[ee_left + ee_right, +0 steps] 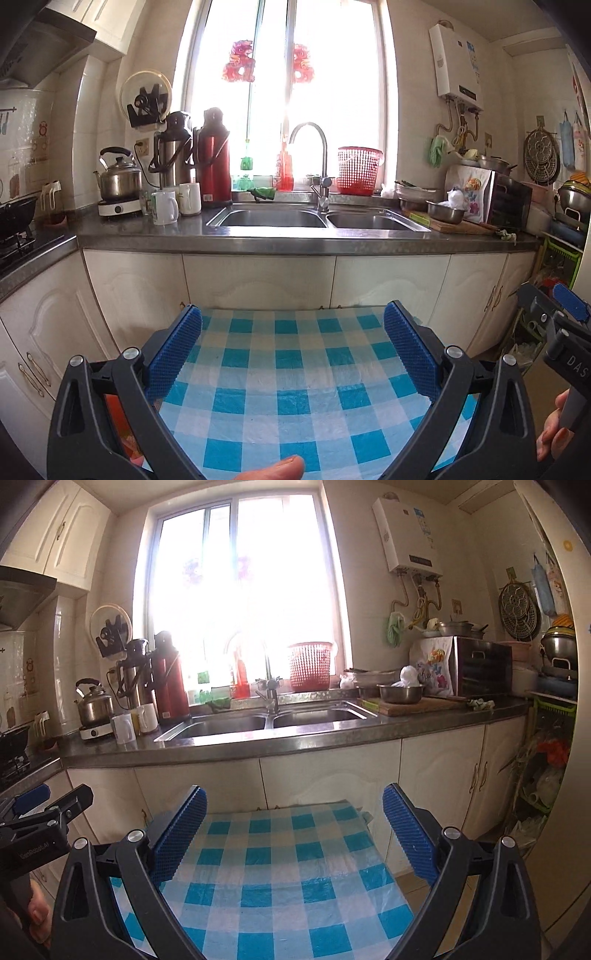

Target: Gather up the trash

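Both claws hang above a table covered with a blue-and-white checked cloth (291,373). The left claw (293,325) is spread wide with nothing between its blue pads (173,354), and the right claw (294,805) is spread just as wide and equally empty. No trash can be picked out on the cloth in either view; the part of the cloth under and between the claws is bare.

Beyond the far edge of the table stand white cupboard doors (258,280) under a dark counter (295,240). The counter holds one sink (317,218) with two basins and one tap (314,162), two tall flasks, one red (213,158) and one silver (173,151), one kettle (118,177), and one red basket (359,170) on the window sill. A narrow gap separates the table's far edge from the cupboards.
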A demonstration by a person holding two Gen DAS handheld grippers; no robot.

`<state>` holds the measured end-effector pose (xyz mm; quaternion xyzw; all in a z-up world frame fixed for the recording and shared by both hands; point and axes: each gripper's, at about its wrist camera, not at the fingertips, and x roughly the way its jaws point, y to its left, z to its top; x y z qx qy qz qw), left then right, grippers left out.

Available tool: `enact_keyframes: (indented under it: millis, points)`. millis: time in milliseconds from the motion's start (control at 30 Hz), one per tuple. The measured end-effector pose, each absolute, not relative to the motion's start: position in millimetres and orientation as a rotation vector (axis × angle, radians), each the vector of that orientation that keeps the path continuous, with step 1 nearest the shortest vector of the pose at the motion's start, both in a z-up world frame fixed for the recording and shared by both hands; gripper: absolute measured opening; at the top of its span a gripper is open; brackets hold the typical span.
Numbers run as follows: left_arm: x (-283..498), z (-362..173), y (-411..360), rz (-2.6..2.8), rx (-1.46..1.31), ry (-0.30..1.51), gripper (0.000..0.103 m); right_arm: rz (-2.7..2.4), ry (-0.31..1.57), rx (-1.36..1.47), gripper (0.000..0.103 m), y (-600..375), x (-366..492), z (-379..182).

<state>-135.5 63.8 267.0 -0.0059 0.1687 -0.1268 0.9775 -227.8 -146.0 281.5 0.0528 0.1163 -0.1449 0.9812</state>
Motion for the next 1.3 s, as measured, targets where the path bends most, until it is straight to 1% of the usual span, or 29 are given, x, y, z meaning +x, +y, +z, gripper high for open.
enact_keyframes:
  millis: [200,533,800,1300]
  points:
    - [-156,281,66,-0.251,0.003,0.287,0.099,-0.332,0.142,0.035,0.096,-130,-254,309]
    - [-177,300,80,-0.233,-0.011,0.232,0.099,-0.358,0.016,-0.001,0.098,-110,-285,336]
    - [-191,309,83,-0.234,-0.007,0.196,0.099,-0.350,-0.017,-0.009,0.098,-101,-295,342]
    - [-198,310,82,-0.238,-0.009,0.181,0.099,-0.354,-0.046,-0.009,0.098,-99,-303,346]
